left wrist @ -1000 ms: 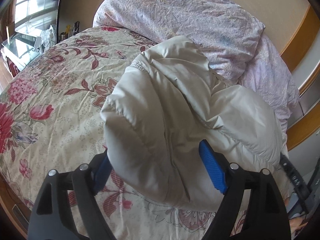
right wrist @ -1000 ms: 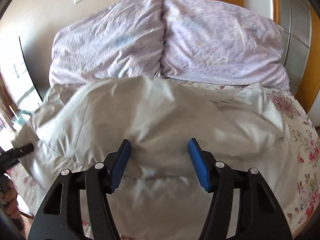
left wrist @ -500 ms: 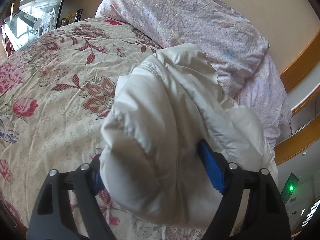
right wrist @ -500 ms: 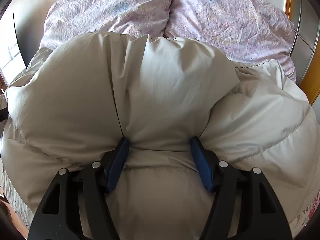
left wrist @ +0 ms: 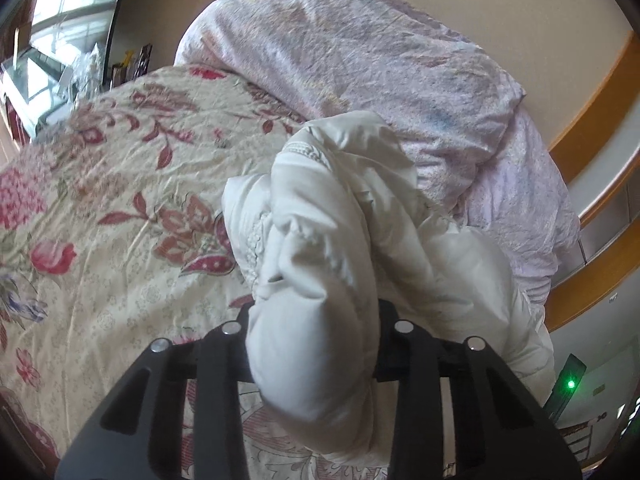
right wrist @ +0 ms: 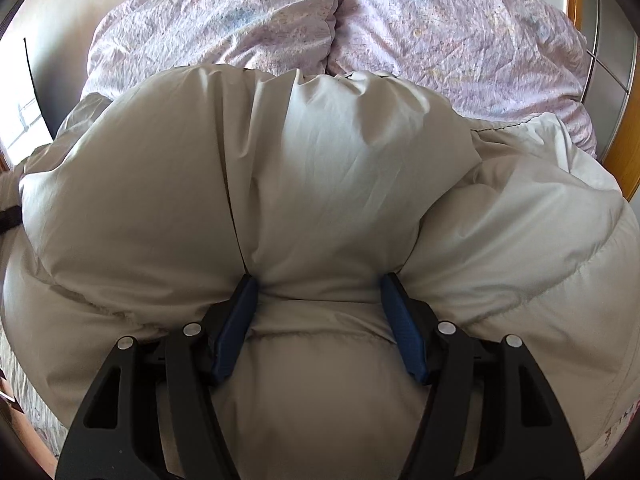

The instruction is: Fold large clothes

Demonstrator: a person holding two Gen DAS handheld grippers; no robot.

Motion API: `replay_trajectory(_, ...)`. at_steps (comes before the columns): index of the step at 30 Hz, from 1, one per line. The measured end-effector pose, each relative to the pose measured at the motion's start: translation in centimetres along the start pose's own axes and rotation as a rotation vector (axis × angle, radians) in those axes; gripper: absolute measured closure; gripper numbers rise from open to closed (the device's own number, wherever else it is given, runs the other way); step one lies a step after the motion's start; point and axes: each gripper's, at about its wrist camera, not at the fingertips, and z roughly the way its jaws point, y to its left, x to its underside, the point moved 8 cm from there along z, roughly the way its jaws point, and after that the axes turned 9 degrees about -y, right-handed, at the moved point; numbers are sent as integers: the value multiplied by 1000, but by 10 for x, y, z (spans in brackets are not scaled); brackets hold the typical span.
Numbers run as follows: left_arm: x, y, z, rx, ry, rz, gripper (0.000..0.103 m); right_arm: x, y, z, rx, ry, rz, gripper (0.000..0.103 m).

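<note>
A puffy off-white down jacket (left wrist: 332, 232) lies on the floral bedspread (left wrist: 100, 200) near the pillows. My left gripper (left wrist: 314, 320) is shut on a thick bunched fold of the jacket; the fabric hides its blue pads. In the right wrist view the jacket (right wrist: 320, 168) fills most of the frame. My right gripper (right wrist: 320, 304) has its jaws apart, pressed into the jacket, with a ridge of fabric between the blue pads (right wrist: 236, 320).
Two lilac pillows (right wrist: 340, 16) lie against the headboard behind the jacket; they also show in the left wrist view (left wrist: 360, 60). A wooden bed frame (left wrist: 592, 120) runs at the right. A window and cluttered side table (left wrist: 60, 64) stand at the far left.
My left gripper has closed in on the jacket fold, which now bunches up between its jaws. My right gripper pushed forward into the jacket and has stayed about as wide.
</note>
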Motion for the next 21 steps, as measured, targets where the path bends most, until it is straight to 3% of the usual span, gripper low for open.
replay_trajectory(10,-24,-85,-42,112,-115,161,73,1,-1,-3,-1,-11,22,37)
replay_trajectory(21,-11,-180,-62,263,-130,234,73,-1,-4,-5,-11,-26,16,37)
